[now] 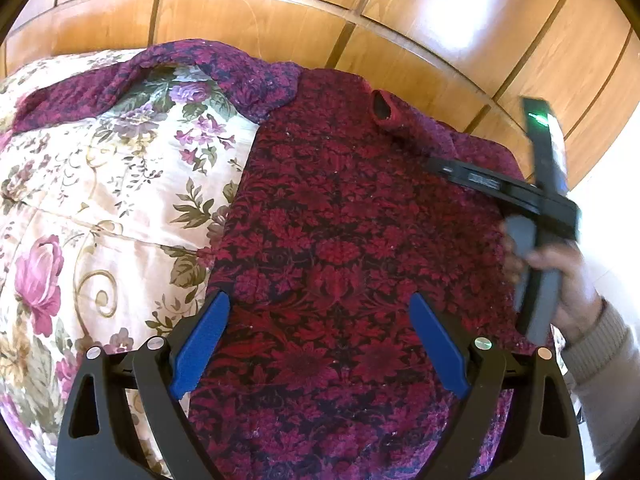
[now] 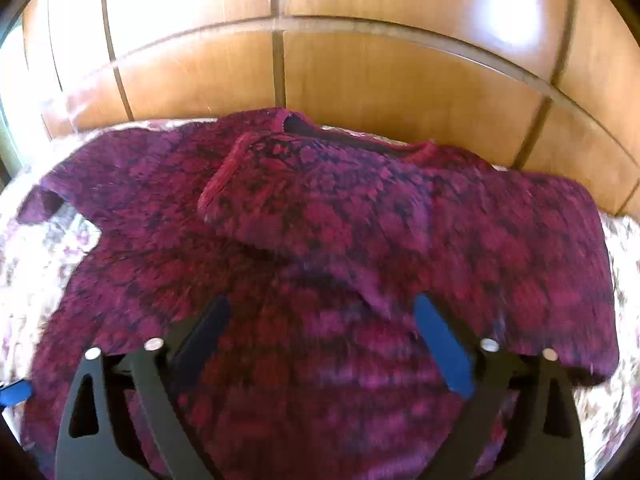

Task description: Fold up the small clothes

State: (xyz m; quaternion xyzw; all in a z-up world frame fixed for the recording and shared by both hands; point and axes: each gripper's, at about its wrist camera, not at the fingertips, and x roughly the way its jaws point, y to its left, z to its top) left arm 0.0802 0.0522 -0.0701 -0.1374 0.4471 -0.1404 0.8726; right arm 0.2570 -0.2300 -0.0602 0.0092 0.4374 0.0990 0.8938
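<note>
A dark red and purple floral knit sweater (image 1: 340, 240) lies spread on a floral bedspread (image 1: 100, 184). Its left sleeve (image 1: 168, 72) stretches out over the bedspread. In the right wrist view the sweater (image 2: 320, 248) fills the middle, with the right sleeve (image 2: 280, 188) folded across the chest and the neck opening (image 2: 344, 136) at the far side. My left gripper (image 1: 320, 304) is open and empty, hovering over the sweater's lower body. My right gripper (image 2: 322, 308) is open and empty above the sweater; its body shows in the left wrist view (image 1: 536, 216), held by a hand at the sweater's right edge.
A wooden panelled wardrobe (image 1: 320, 12) stands close behind the bed, also in the right wrist view (image 2: 360, 60). The floral bedspread shows at both sides of the sweater (image 2: 36, 272). The right wrist view is blurred by motion.
</note>
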